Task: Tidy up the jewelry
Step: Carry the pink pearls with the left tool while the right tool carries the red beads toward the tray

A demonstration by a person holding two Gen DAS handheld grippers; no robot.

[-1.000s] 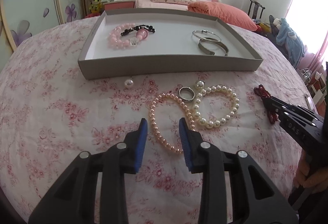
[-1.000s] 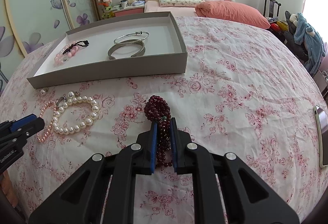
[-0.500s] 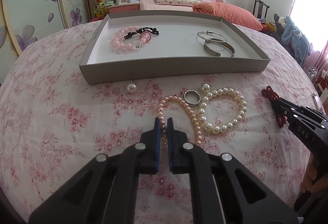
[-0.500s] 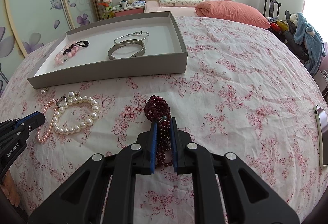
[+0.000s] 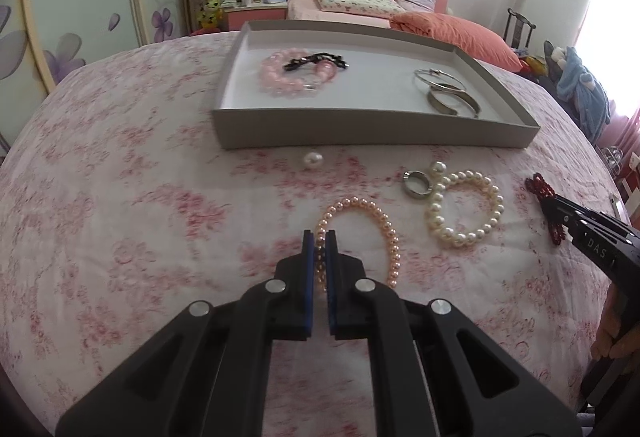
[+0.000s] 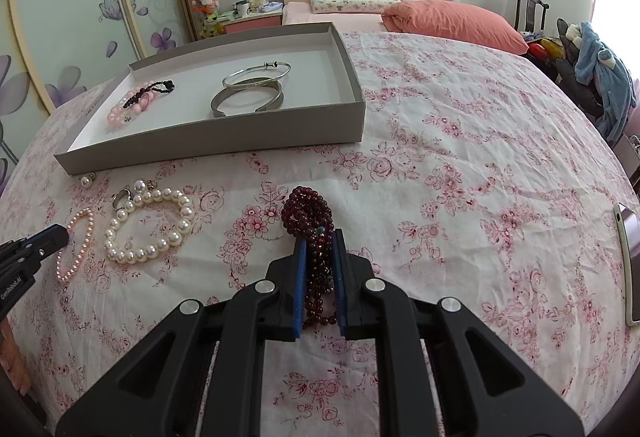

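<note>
Left wrist view: pink pearl strand (image 5: 362, 233), one, flat on the floral bedspread (image 5: 120, 237) short of the tray (image 5: 372, 131); near end pinched between the blue pads of the left gripper (image 5: 319, 243), jaws just closed down onto it. Best lifted slowly and straight up, so the loose loop trailed clear of the white pearl bracelet (image 5: 466, 209) just beside it; then carried over the tray's near wall and set down on bare floor between the pieces already there. Thin strand, narrow grip: likely to slip if swung.

Right wrist view: dark red bead strand (image 6: 310, 217), one, bunched on the bedspread, clamped between the pads of the right gripper (image 6: 319, 249). Same advice judged to hold: raised high enough to clear the wall, lowered before release.

Counted on the bedspread, outside the tray:
- pearl strands or bracelets, two (pink, white)
- dark red strand, one
- silver ring (image 5: 416, 185), one, touching the white bracelet
- loose pearls, two: one alone (image 5: 313, 160) near the tray wall, one (image 5: 437, 168) by the ring

Counted in the tray:
- pink bead bracelet (image 5: 280, 75), one
- black bead strand (image 5: 316, 60), one, lying across it
- metal bangles (image 5: 448, 91), two, overlapping

Phone (image 6: 628, 261), one, at the far right edge of the bed.
</note>
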